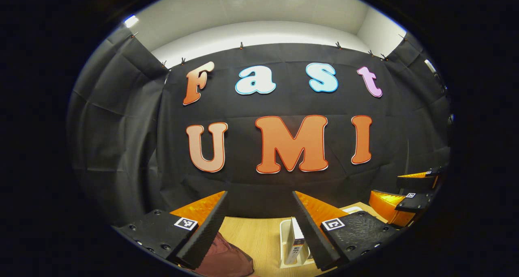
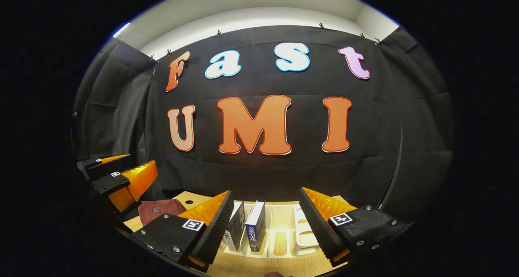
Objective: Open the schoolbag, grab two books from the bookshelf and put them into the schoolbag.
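A recording booth: black cloth wall (image 2: 405, 119) clipped up behind a wooden table (image 1: 259, 236)

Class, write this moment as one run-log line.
left gripper: open, empty | right gripper: open, empty | books: upright in bookshelf | schoolbag: on table

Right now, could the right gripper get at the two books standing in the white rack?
Probably yes. The right gripper is open and points at the white rack, where the dark book and the blue-spined book stand upright between its fingers, with nothing in front of them. It looks raised, so it would have to come down.
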Action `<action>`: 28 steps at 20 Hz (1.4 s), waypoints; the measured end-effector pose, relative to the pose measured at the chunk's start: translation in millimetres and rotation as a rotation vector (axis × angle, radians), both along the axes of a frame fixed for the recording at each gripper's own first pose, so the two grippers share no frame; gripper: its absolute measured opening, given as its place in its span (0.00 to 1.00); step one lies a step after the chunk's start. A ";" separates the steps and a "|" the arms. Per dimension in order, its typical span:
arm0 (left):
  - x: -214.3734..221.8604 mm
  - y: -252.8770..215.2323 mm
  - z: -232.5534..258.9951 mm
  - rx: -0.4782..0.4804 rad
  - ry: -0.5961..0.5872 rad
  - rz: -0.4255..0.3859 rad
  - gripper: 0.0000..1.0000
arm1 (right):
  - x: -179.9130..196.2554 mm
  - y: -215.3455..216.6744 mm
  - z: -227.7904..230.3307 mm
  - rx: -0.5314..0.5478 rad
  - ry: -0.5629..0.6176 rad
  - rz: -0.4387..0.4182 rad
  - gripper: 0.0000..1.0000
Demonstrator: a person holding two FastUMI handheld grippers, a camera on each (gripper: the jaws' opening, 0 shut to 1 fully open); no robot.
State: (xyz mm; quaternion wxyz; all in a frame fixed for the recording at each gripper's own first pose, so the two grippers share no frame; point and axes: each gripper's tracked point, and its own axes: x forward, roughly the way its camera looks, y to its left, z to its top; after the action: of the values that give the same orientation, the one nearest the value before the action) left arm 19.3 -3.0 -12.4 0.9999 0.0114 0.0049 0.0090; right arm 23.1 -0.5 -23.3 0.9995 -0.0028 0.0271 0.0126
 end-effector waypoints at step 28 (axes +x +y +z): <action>-20.6 49.1 -200.7 0.427 0.396 0.004 0.96 | 2.3 -28.0 -29.2 -0.063 0.045 0.018 0.96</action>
State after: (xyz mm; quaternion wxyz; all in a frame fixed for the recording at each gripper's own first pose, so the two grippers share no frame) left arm -1.2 46.1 -213.0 0.9544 0.2231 0.1980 0.0096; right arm 25.4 -28.6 -52.6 0.9979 -0.0343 0.0501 0.0209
